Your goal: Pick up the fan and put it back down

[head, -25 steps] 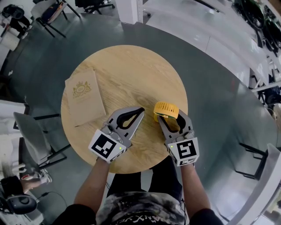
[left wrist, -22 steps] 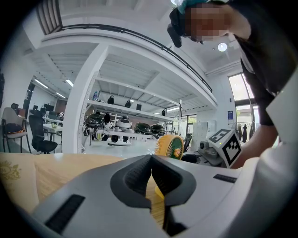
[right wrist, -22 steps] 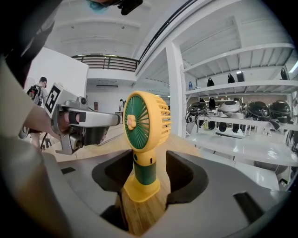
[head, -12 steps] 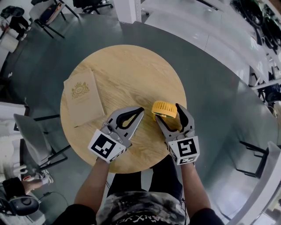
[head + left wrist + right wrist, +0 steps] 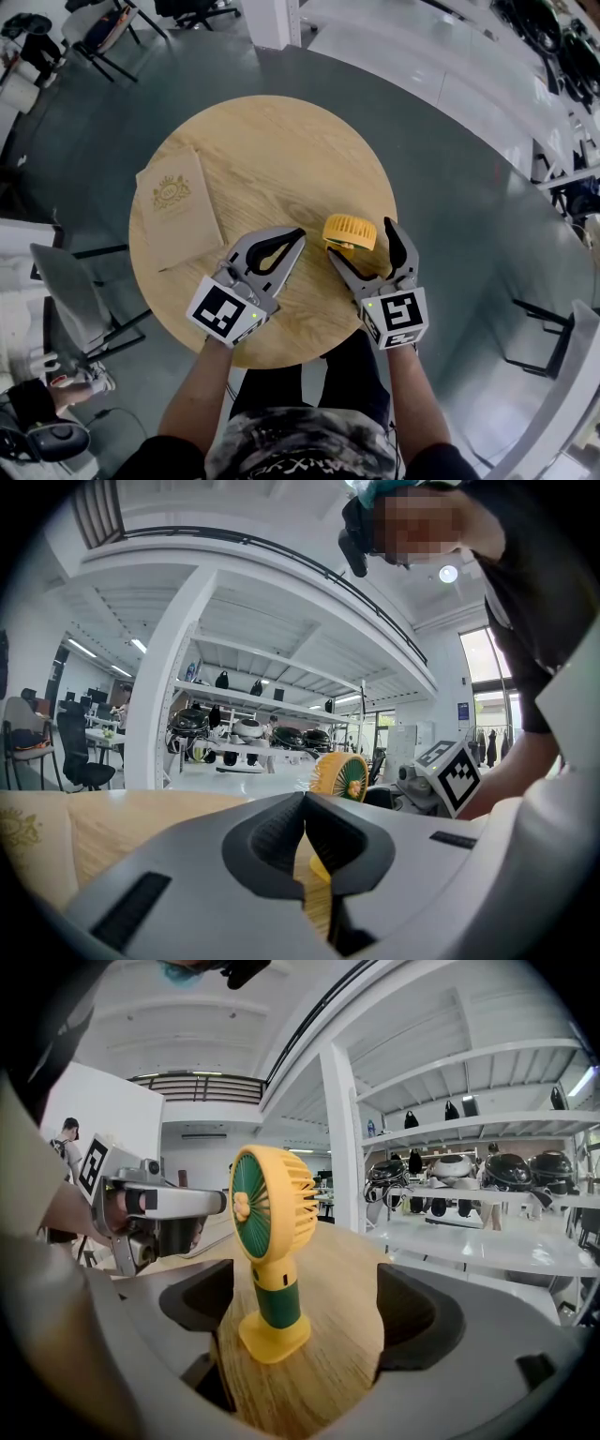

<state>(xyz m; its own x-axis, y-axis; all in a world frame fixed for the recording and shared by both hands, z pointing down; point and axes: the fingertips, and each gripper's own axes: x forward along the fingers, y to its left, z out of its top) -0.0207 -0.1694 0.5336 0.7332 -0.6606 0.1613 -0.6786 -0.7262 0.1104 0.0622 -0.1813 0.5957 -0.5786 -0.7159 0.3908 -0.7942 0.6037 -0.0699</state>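
A small yellow and green fan (image 5: 350,231) stands upright on its base on the round wooden table (image 5: 272,150), near the right rim. My right gripper (image 5: 361,242) is behind it with a jaw on each side. In the right gripper view the fan (image 5: 270,1241) stands free between the jaws, nearer the left one, and neither pad touches it; the jaws of my right gripper (image 5: 309,1312) are opening. My left gripper (image 5: 298,234) lies to the fan's left, shut on nothing. In the left gripper view the fan (image 5: 339,774) shows beyond the closed tips of my left gripper (image 5: 305,822).
A tan booklet (image 5: 178,208) with a gold crest lies on the table's left side. The table's rim runs close under both grippers. Chairs (image 5: 66,281) stand on the grey floor to the left, and shelving lines the right.
The right gripper's jaws have spread apart and let go of the fan, which now stands on the table. The left gripper has stayed where it was.
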